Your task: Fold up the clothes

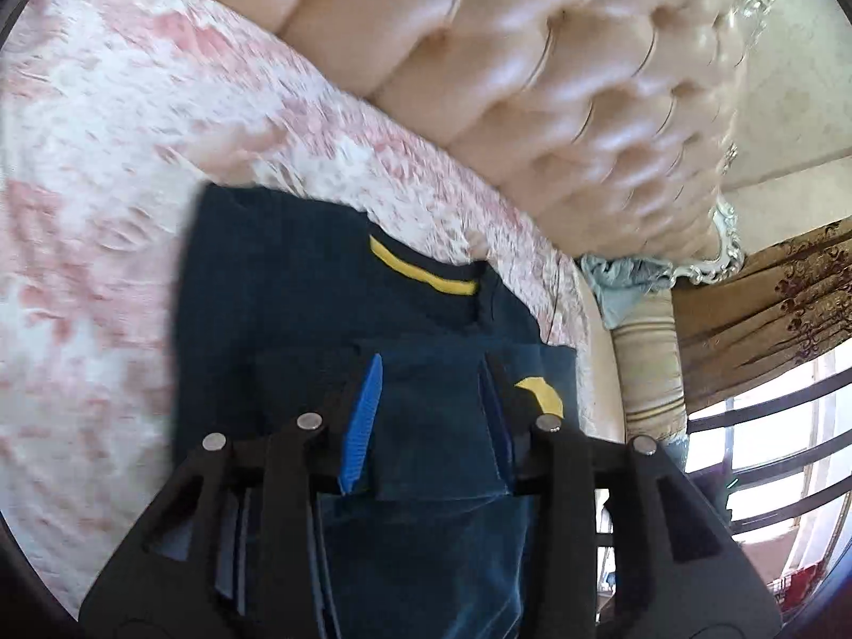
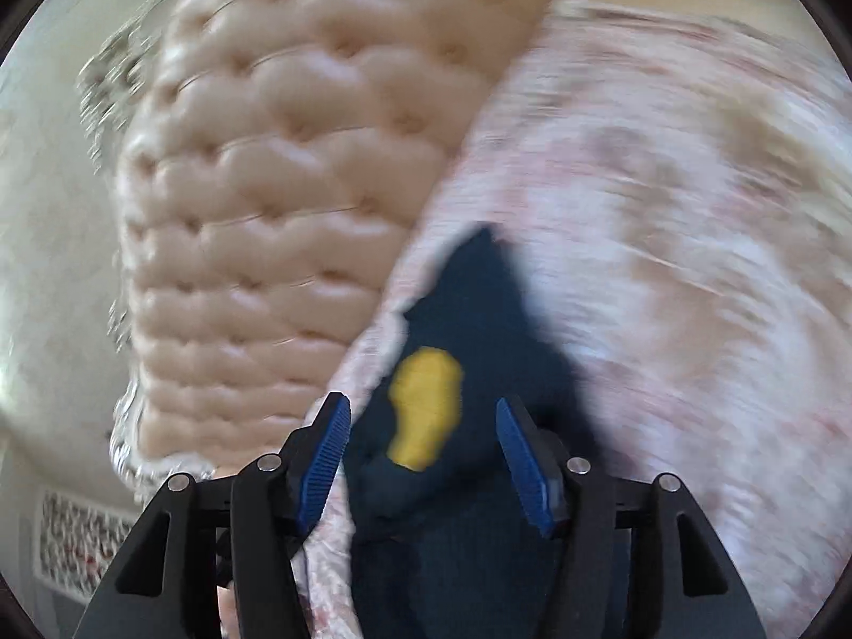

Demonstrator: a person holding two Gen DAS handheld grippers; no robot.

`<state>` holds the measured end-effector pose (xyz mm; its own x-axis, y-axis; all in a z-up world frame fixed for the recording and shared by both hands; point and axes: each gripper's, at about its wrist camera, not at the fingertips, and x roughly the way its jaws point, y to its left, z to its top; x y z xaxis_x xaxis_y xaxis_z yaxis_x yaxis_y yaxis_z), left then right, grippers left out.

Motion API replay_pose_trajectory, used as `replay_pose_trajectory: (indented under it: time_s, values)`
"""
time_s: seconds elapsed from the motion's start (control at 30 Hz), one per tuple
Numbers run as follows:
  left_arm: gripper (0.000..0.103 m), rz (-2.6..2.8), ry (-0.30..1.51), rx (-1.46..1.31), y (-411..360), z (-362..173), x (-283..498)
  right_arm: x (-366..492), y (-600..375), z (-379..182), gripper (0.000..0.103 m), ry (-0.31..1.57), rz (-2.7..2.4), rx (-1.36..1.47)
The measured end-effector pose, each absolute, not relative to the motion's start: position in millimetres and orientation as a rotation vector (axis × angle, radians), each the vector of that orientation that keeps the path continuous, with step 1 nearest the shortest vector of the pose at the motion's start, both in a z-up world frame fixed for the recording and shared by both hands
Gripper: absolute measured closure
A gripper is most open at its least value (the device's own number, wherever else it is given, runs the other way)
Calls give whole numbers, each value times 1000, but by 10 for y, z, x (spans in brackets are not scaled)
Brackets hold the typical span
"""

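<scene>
A navy garment (image 1: 277, 277) with a yellow neck stripe (image 1: 420, 269) lies folded on the pink-and-white bedspread (image 1: 106, 160). My left gripper (image 1: 432, 367) hovers over its near edge. Its blue pads (image 1: 365, 426) stand apart, with a flap of the navy cloth lying loose between them. In the right wrist view the same garment (image 2: 479, 293) shows a yellow patch (image 2: 426, 410). My right gripper (image 2: 422, 402) is open above it, and neither pad touches the cloth. That view is blurred.
The tufted beige headboard (image 1: 532, 80) rises right behind the garment and also shows as the padded headboard (image 2: 266, 186) in the right view. A patterned brown curtain (image 1: 772, 309) and a barred window (image 1: 772, 452) lie past the bed's edge. Bedspread (image 2: 665, 266) stretches beside the garment.
</scene>
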<state>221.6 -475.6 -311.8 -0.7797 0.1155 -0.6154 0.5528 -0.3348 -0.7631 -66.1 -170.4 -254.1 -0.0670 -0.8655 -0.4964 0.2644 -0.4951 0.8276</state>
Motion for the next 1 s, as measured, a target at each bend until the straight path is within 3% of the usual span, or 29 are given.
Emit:
replay_pose_trajectory:
  time_s: [0.03, 0.17, 0.2, 0.23, 0.27, 0.33, 0.37, 0.5, 0.53, 0.57, 0.6, 0.63, 0.67, 0.77, 0.83, 0.9, 1.0]
  values:
    - [70, -2195, 1619, 880, -4745, -3157, 2144, -704, -1884, -2494, 42, -674, -1659, 1328]
    - [74, -2103, 1610, 994, -4725, -3406, 2057, -978, -2357, -2772, 42, -640, -1595, 1439]
    - [87, -2062, 1606, 1023, -4732, -3493, 2068, -1040, -2379, -2877, 42, -629, -1612, 1474]
    - [101, -2034, 1620, 1034, -4747, -3571, 2096, -1086, -2389, -2968, 45, -616, -1627, 1500]
    - [101, -2030, 1653, 1010, -4760, -3629, 2145, -1103, -2377, -3031, 49, -597, -1638, 1510]
    - [100, -2044, 1736, 944, -4789, -3697, 2240, -1130, -2348, -3144, 68, -564, -1657, 1524]
    - [100, -2040, 1763, 926, -4801, -3715, 2272, -1130, -2326, -3164, 69, -566, -1653, 1519]
    - [97, -1995, 1839, 829, -4852, -3658, 2482, -1161, -2255, -3044, 61, -559, -1667, 1519]
    - [90, -2017, 1833, 801, -4855, -3598, 2533, -1162, -2232, -2943, 47, -549, -1692, 1479]
    - [83, -2038, 1828, 773, -4859, -3537, 2583, -1153, -2220, -2818, 41, -529, -1722, 1416]
    - [66, -2058, 1822, 746, -4862, -3478, 2632, -1137, -2215, -2707, 35, -503, -1749, 1360]
    - [52, -2080, 1815, 751, -4839, -3454, 2626, -1106, -2229, -2637, 33, -460, -1767, 1327]
    - [50, -2101, 1808, 757, -4815, -3430, 2620, -1081, -2247, -2612, 32, -424, -1774, 1322]
    - [50, -2083, 1745, 887, -4739, -3541, 2499, -1064, -2303, -2829, 32, -362, -1768, 1419]
    - [59, -2061, 1721, 915, -4754, -3553, 2478, -1029, -2324, -2899, 33, -315, -1773, 1437]
    - [60, -2020, 1716, 929, -4774, -3512, 2524, -982, -2334, -2916, 33, -267, -1781, 1425]
    - [58, -2088, 1736, 813, -4715, -3181, 2872, -900, -2078, -2668, 32, -359, -1759, 1369]
